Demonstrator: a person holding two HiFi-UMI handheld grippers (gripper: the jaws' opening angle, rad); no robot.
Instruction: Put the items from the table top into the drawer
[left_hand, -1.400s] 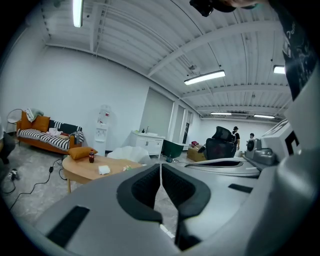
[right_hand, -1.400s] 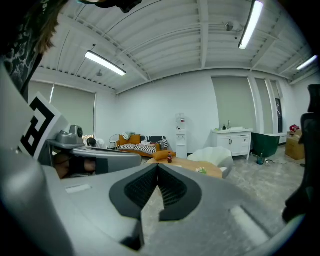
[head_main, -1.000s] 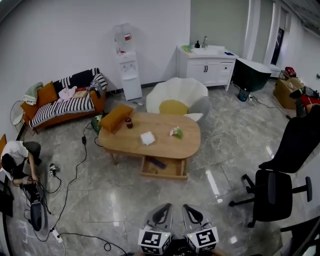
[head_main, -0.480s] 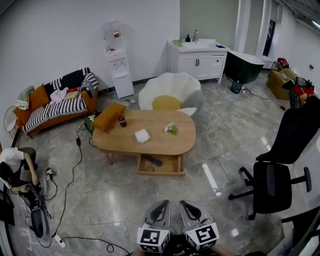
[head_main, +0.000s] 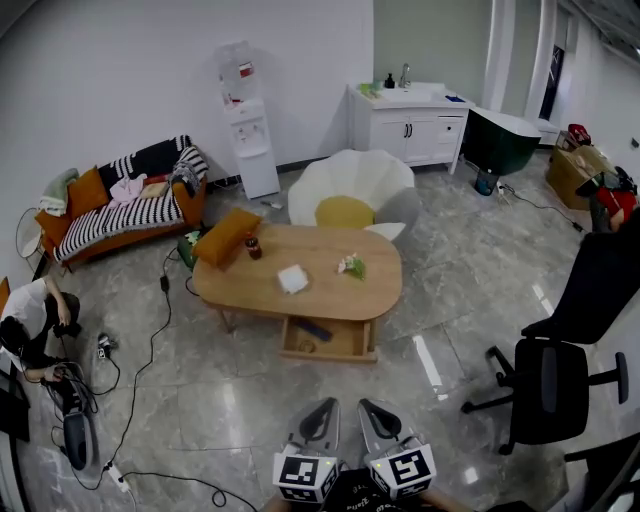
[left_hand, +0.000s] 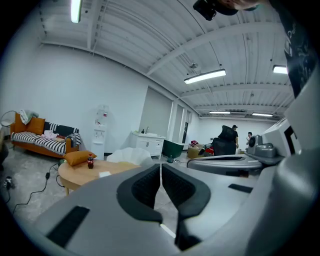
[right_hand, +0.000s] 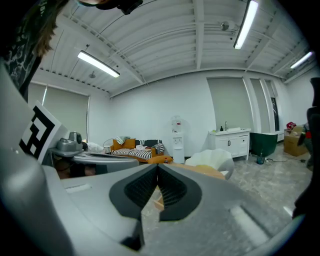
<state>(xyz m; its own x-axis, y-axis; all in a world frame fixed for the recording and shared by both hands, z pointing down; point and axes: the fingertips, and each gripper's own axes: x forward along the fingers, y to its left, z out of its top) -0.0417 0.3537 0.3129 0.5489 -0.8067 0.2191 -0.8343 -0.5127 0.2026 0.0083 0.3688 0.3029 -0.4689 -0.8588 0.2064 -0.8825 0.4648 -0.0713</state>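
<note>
The left gripper's jaws are pressed together along their whole length, with nothing between the pads. The right gripper's jaws are likewise closed tight and empty. In the head view the two grippers sit side by side at the bottom edge, left gripper and right gripper, each with its marker cube behind it. Both point across bare marble floor toward the oval wooden coffee table, well apart from it.

On the coffee table lie four things. An orange cushion rests at its far left end. A small dark bottle with a red label stands just beside the cushion. A white packet lies near the middle. A white-and-green sprig lies toward the right.

The drawer in the table's near side is pulled open, and a dark flat object lies inside it.

Behind the table stands a white shell-shaped armchair with a yellow seat pad. A striped sofa is off the table's left end. A black office chair stands well to its right.
</note>
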